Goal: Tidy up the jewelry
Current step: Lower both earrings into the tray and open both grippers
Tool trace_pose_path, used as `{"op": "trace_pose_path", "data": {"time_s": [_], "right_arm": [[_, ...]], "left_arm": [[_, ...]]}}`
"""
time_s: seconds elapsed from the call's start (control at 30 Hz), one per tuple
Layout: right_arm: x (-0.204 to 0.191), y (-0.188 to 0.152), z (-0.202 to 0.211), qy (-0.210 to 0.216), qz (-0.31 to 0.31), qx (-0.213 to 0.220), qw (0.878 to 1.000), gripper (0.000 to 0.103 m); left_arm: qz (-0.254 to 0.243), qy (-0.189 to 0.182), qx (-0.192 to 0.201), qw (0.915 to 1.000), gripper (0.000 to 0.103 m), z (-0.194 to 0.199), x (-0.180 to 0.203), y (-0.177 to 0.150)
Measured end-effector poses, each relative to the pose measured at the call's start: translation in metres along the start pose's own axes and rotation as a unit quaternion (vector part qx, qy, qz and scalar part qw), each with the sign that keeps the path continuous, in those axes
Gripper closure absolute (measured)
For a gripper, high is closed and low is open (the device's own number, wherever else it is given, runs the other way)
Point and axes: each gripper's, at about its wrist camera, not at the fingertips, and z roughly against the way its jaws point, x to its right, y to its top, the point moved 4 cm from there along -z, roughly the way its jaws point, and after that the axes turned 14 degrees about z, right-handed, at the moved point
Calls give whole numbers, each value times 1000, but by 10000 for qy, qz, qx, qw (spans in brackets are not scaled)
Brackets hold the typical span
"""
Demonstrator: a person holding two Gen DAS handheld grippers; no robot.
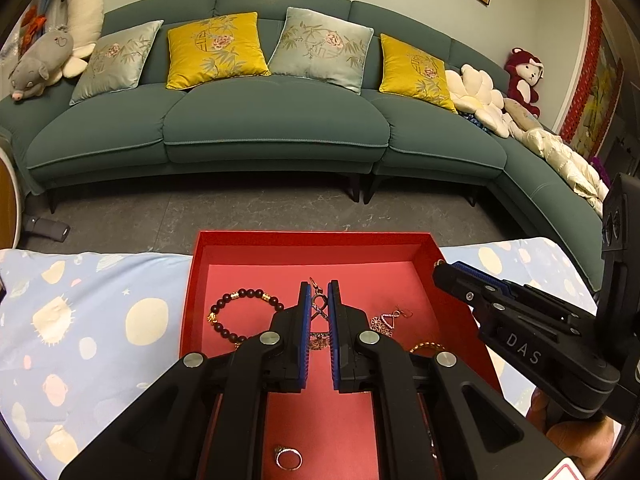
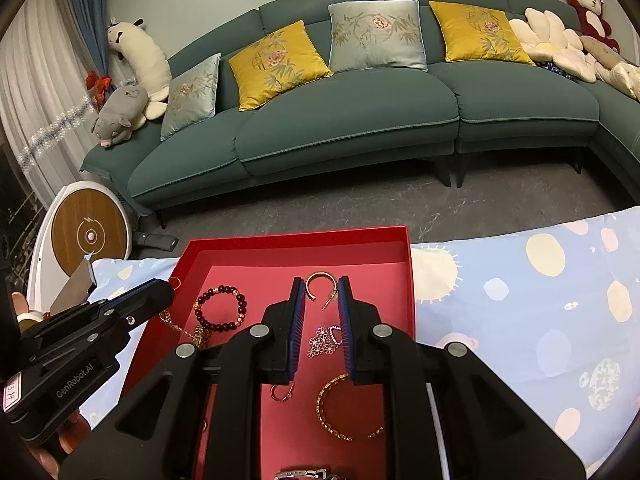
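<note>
A red tray (image 1: 312,240) lies on a blue patterned cloth and holds several pieces of jewelry. My left gripper (image 1: 320,286) hangs over the tray's middle, shut on a silver twisted dangle earring (image 1: 320,308) whose hook pokes out past the fingertips. My right gripper (image 2: 321,282) is shut on a gold hoop earring (image 2: 320,274) at its tips, over the tray's right half. On the tray floor lie a dark beaded bracelet (image 1: 244,316), a flower-cluster earring (image 2: 324,340), an open gold bangle (image 2: 344,408), a small hoop (image 2: 282,392) and a ring (image 1: 288,458).
The blue cloth (image 2: 540,300) spreads to both sides of the tray. Beyond the table edge is grey floor, then a green sofa (image 1: 280,120) with cushions and plush toys. A white round device (image 2: 88,236) stands at the left. A person's hand (image 1: 576,432) holds each gripper.
</note>
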Motion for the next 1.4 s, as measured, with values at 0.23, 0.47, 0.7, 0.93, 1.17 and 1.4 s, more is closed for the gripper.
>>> {"op": "trace_pose_path", "data": {"time_s": [0.23,0.47,0.7,0.93,1.17,1.4], "right_arm": [[-9,-3,-12,-133,166,-92,9997,87],[-8,-3,-18,-184,150,-154,9996,87],[-12,-3,-25,-248,296,-252,9989,87],[-16,-3,-29,-295,379,-398,9981,87],[-15,-3,-31,-342,410,-457,9975,86],[-14,-4,-31,-333,331,-441,9979,86]], "left_arm": [[-39,201,-41,9998,97,-17,1,-4],[-37,307,-66,9995,97,-28,2,-9],[-105,446,-26,9989,97,-33,6,-14],[-16,473,-21,9989,97,-37,1,-15],[210,393,-175,9989,97,-40,-8,-14],[362,329,-141,9987,89,-38,-14,-14]]}}
